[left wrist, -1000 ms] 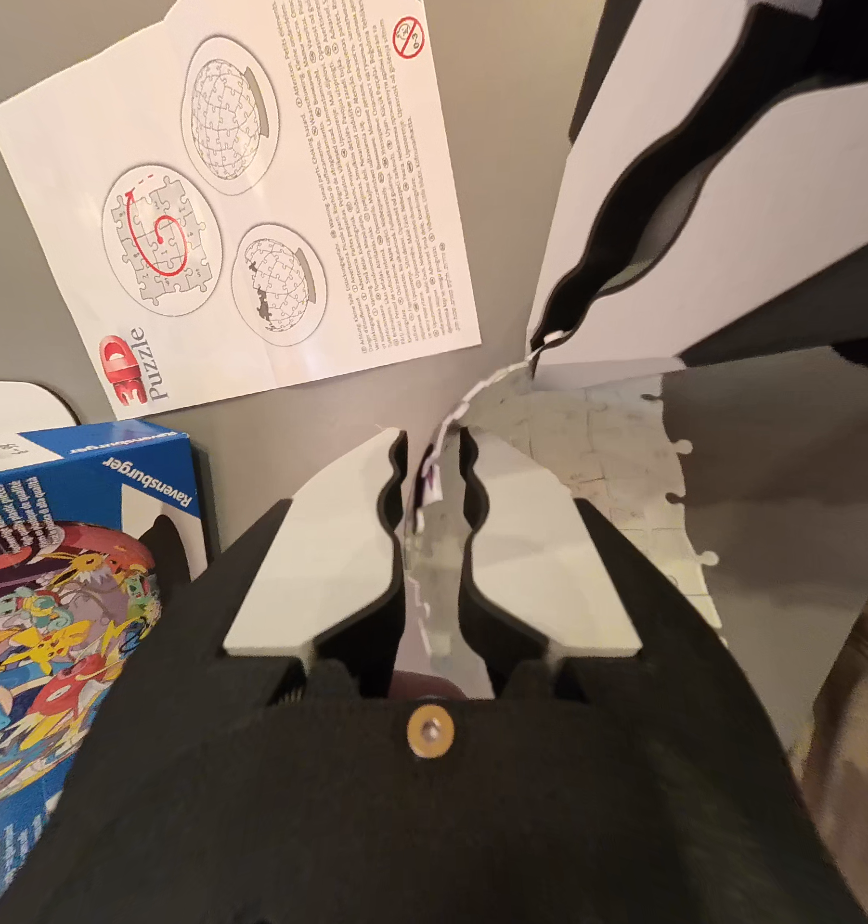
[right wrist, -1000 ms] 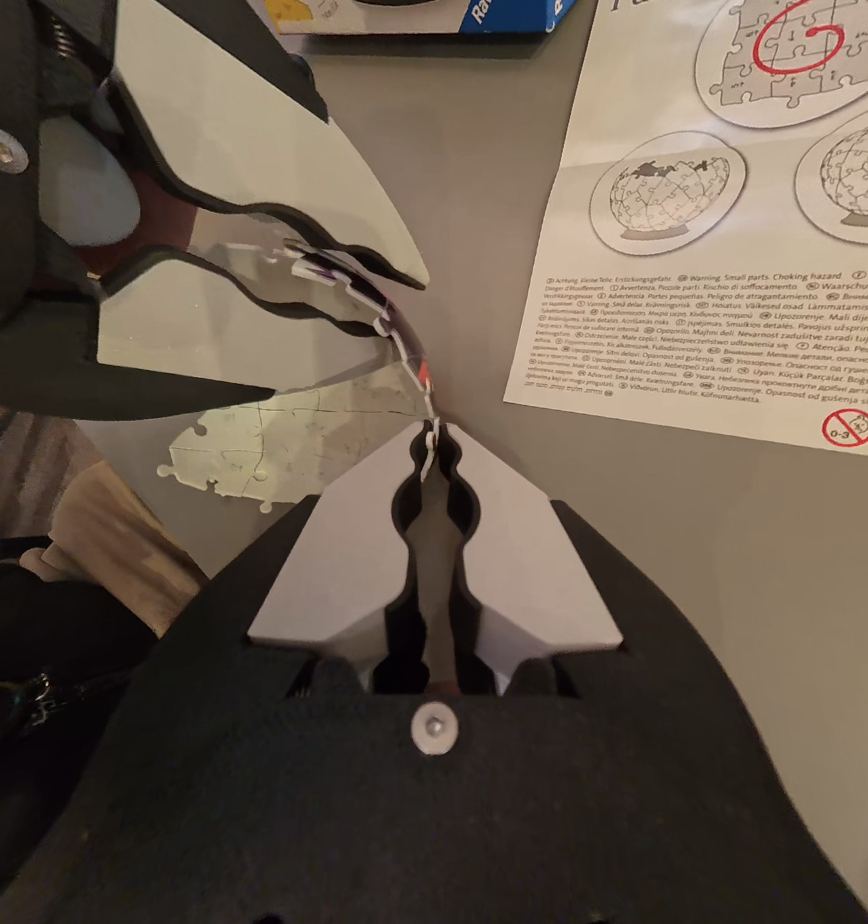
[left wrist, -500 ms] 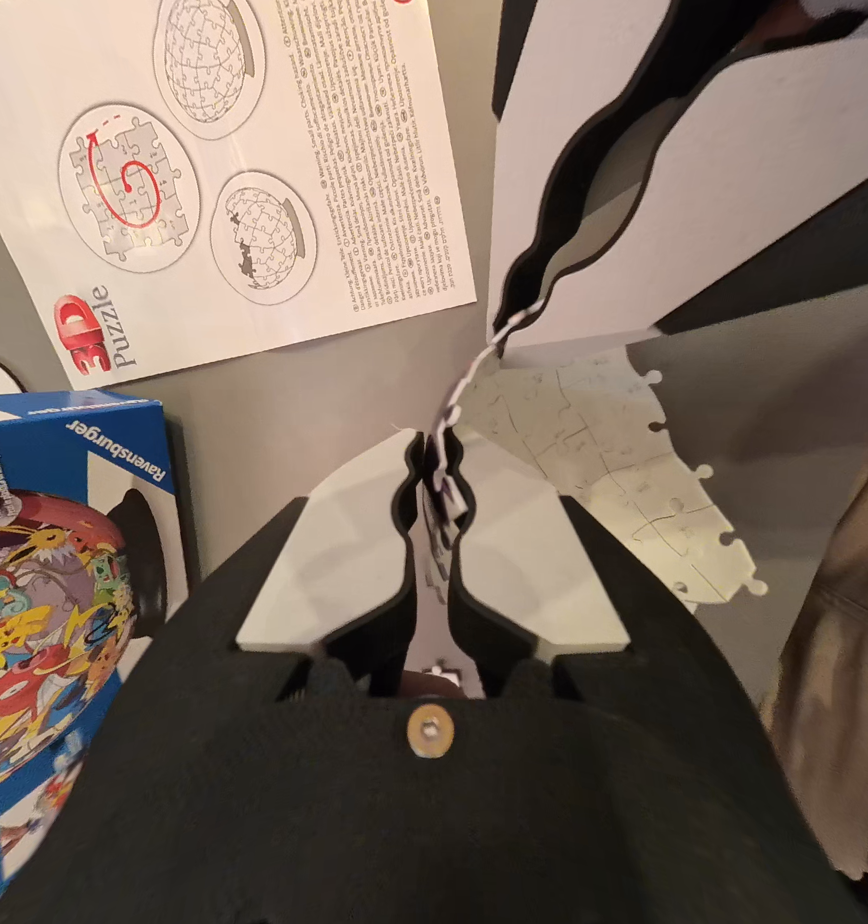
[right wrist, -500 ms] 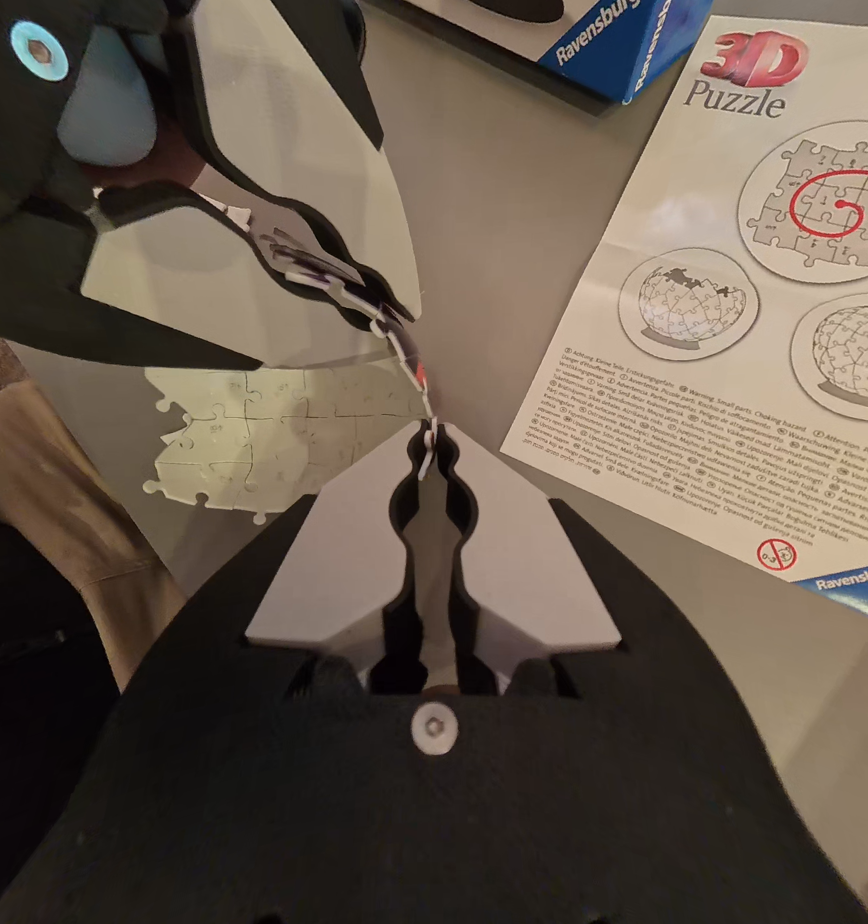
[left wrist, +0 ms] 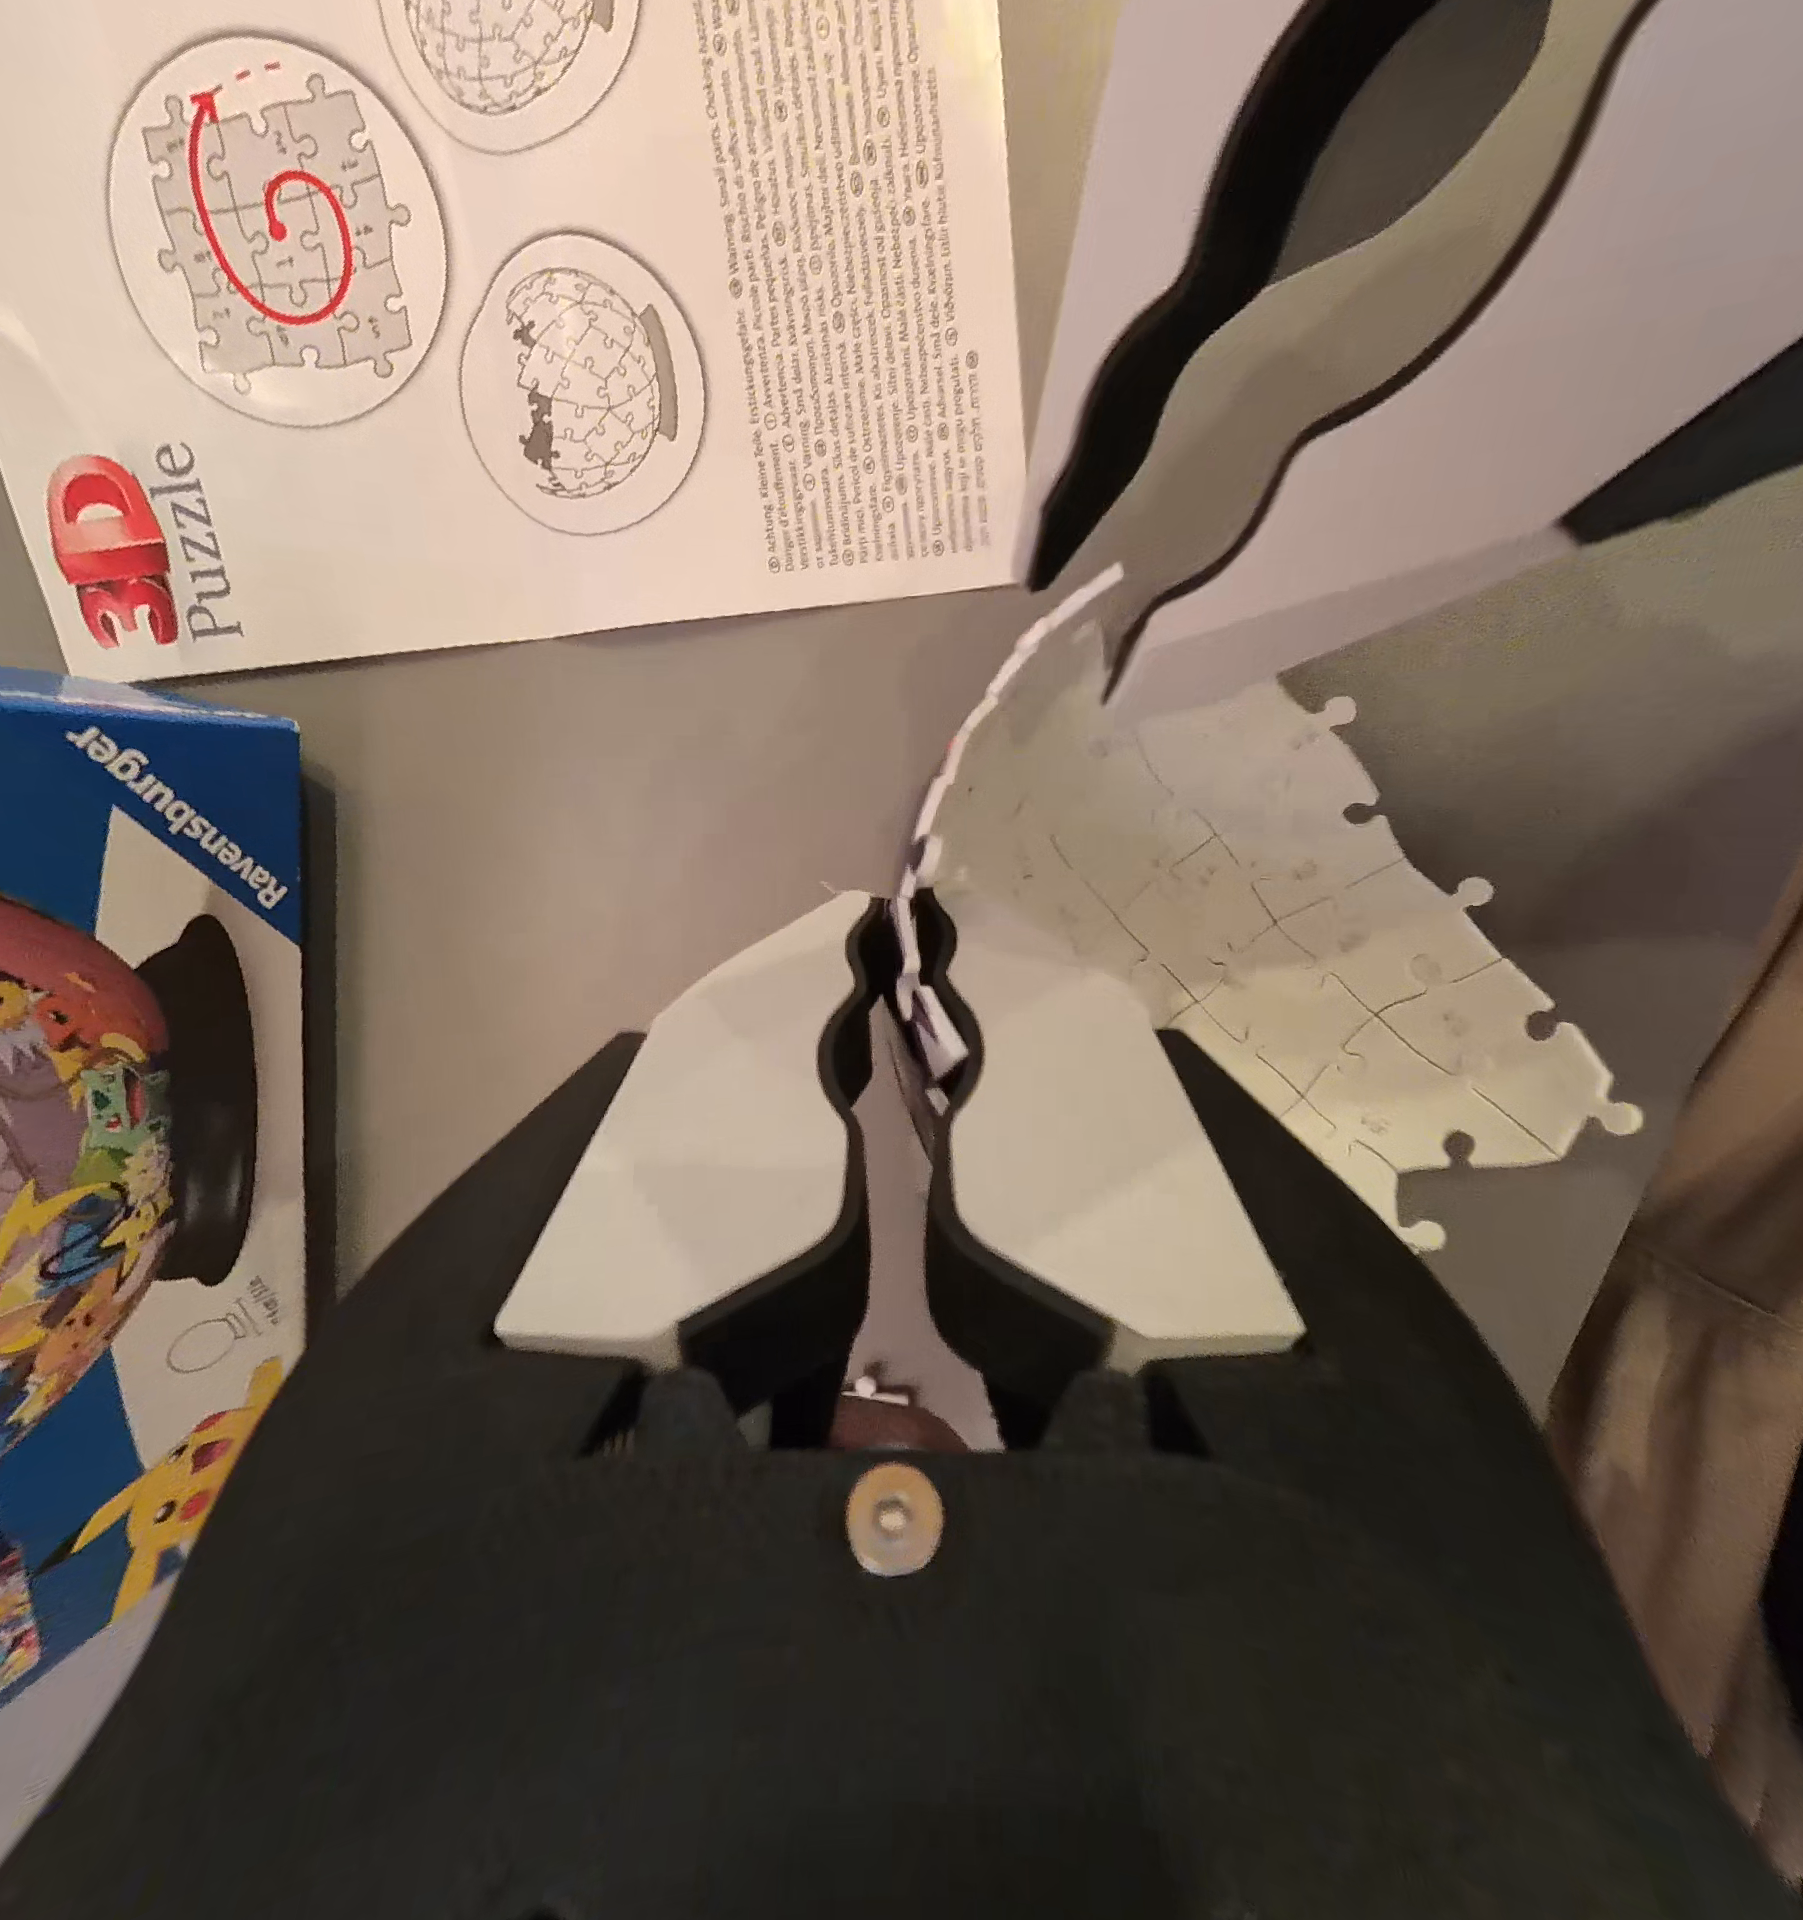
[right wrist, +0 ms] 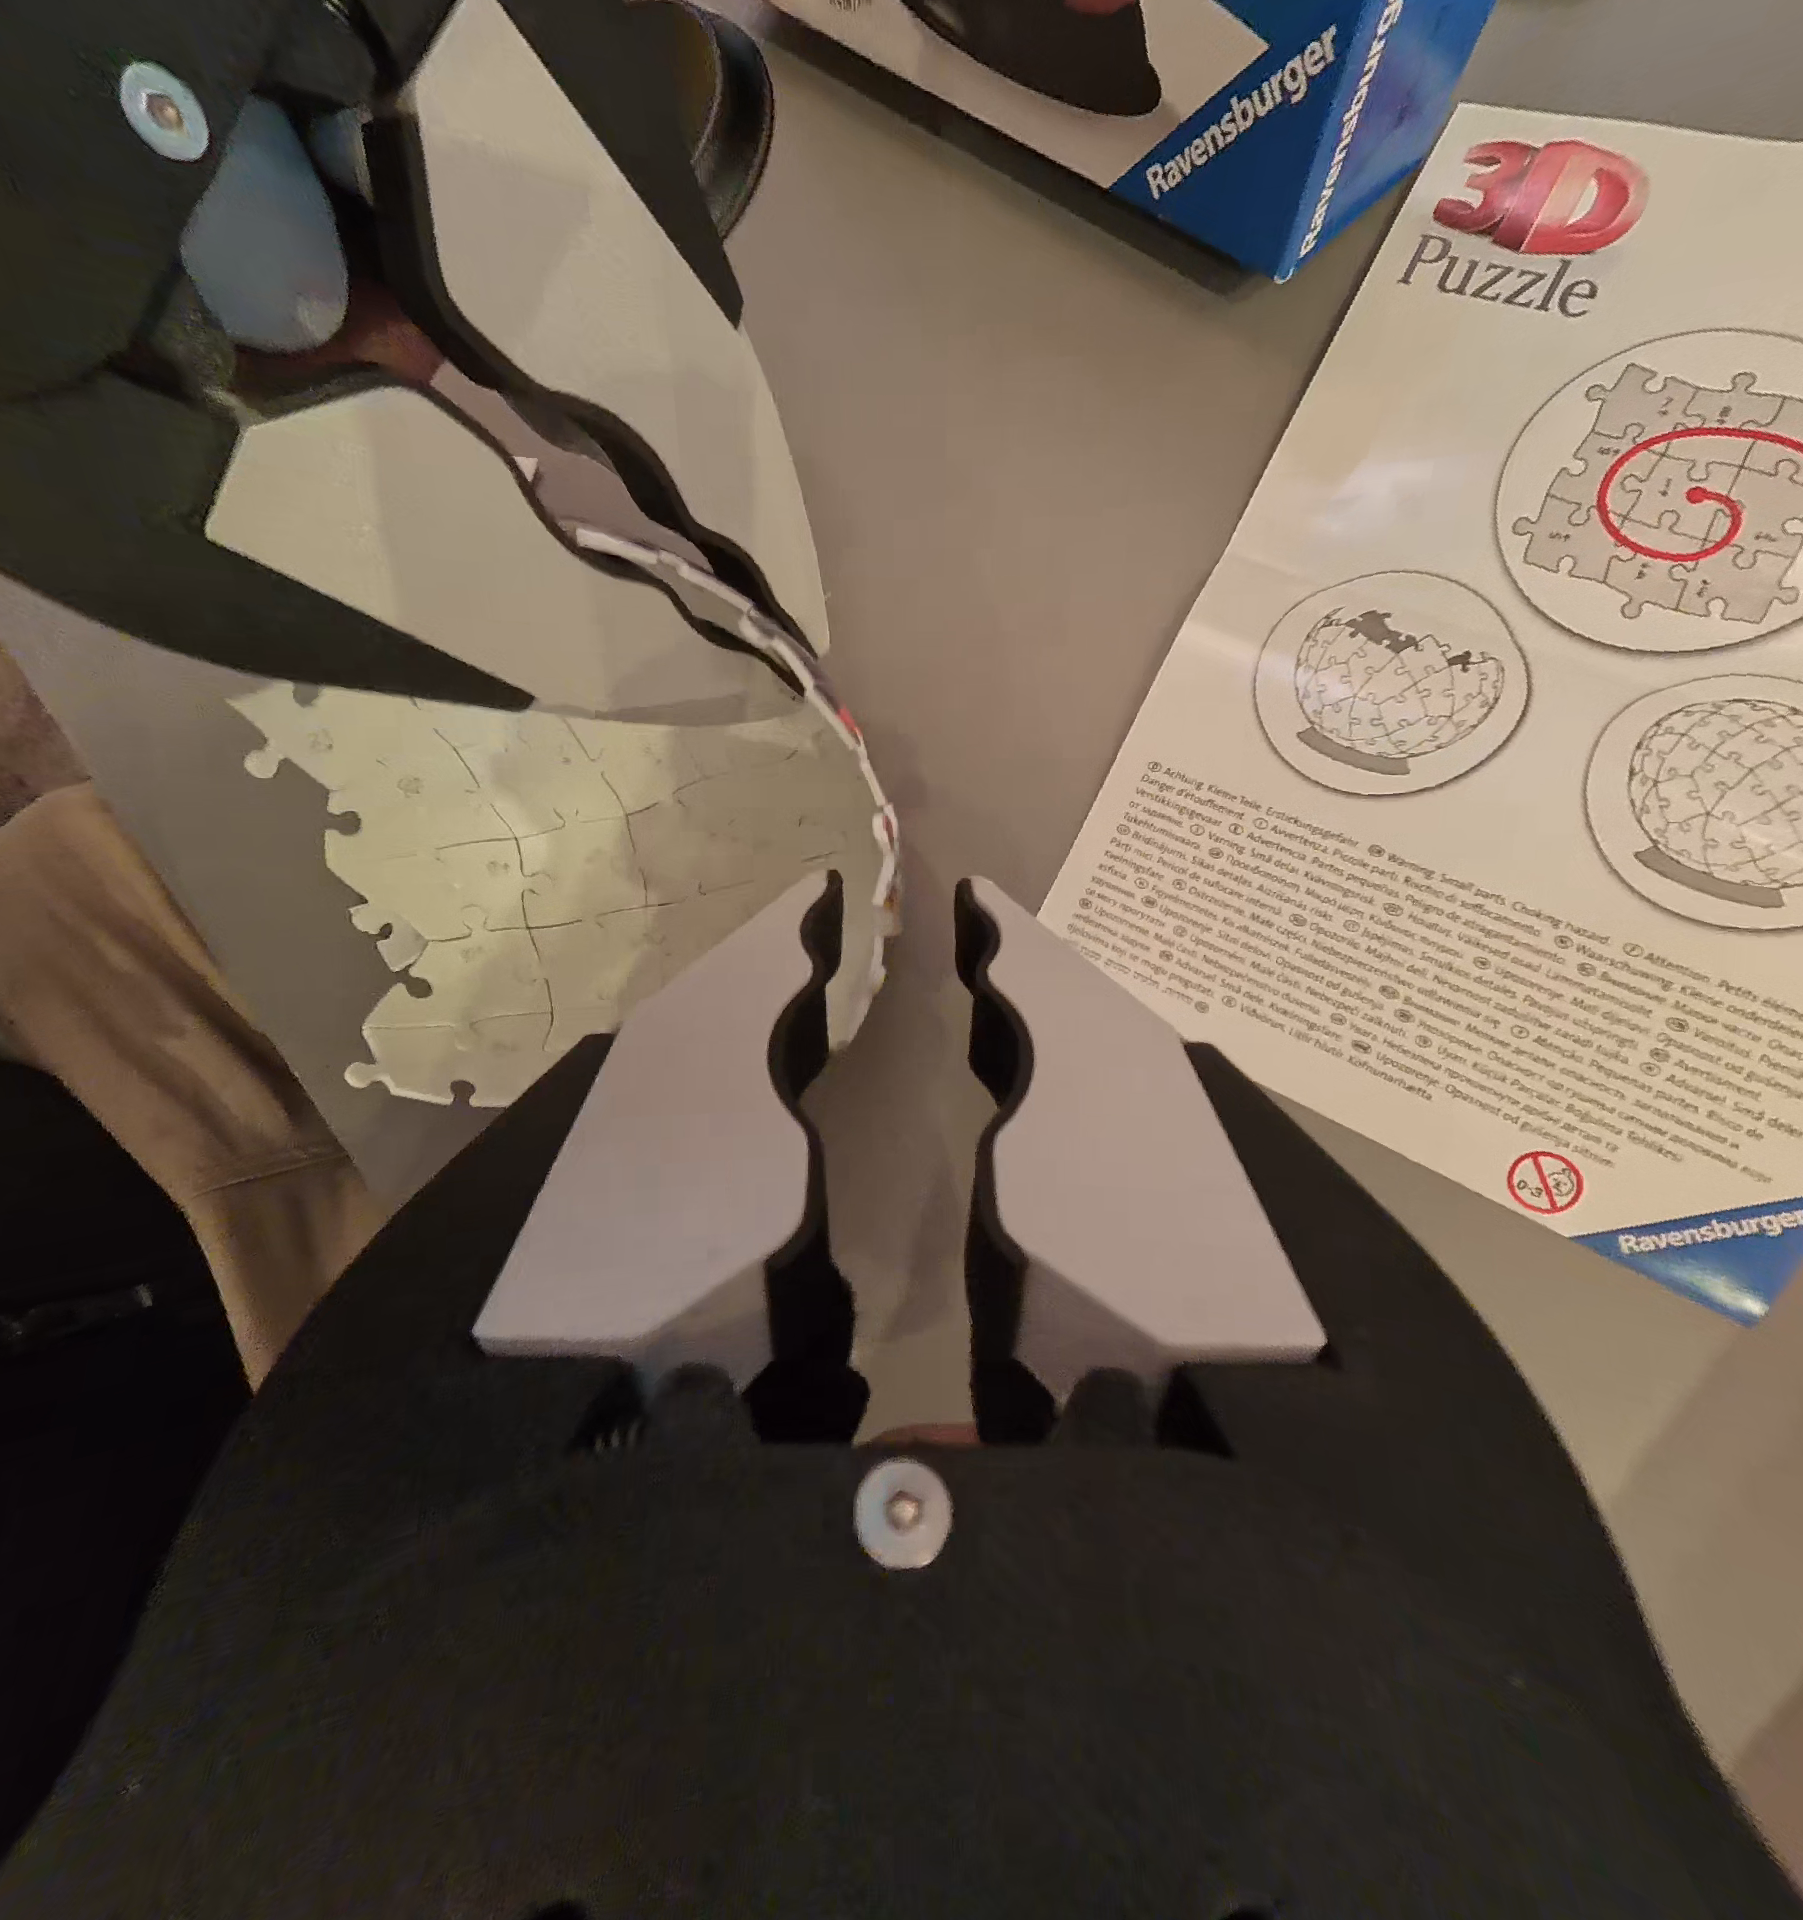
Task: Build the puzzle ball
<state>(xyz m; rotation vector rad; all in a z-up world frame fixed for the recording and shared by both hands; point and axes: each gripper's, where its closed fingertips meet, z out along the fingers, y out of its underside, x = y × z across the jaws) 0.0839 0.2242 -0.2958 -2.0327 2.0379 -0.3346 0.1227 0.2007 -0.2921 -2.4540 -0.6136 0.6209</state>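
Note:
A curved, part-built puzzle shell [left wrist: 1240,904] of joined pieces shows its pale inner side, held above the grey table. My left gripper [left wrist: 902,914] is shut on the shell's rim, with pieces pinched between its jaws. My right gripper [right wrist: 897,894] is open; the shell's rim [right wrist: 881,831] runs between its fingertips, close to the left one, ungripped. In the left wrist view the right gripper [left wrist: 1079,623] stands open at the shell's far edge. In the right wrist view the left gripper [right wrist: 809,670] clamps the shell [right wrist: 564,862] from the upper left.
A white instruction sheet [left wrist: 564,312] lies on the table, also in the right wrist view [right wrist: 1499,779]. A blue puzzle box [left wrist: 118,1143] lies left of my left gripper, and shows at the top of the right wrist view [right wrist: 1240,104]. A person's tan clothing [left wrist: 1707,1351] is at the right. Some 5 cm of space lies between my two pairs of fingers.
My right gripper has opened and let go of the shell's rim, which it pinched before. My left gripper keeps its hold and has turned the shell, showing more of its inner side.

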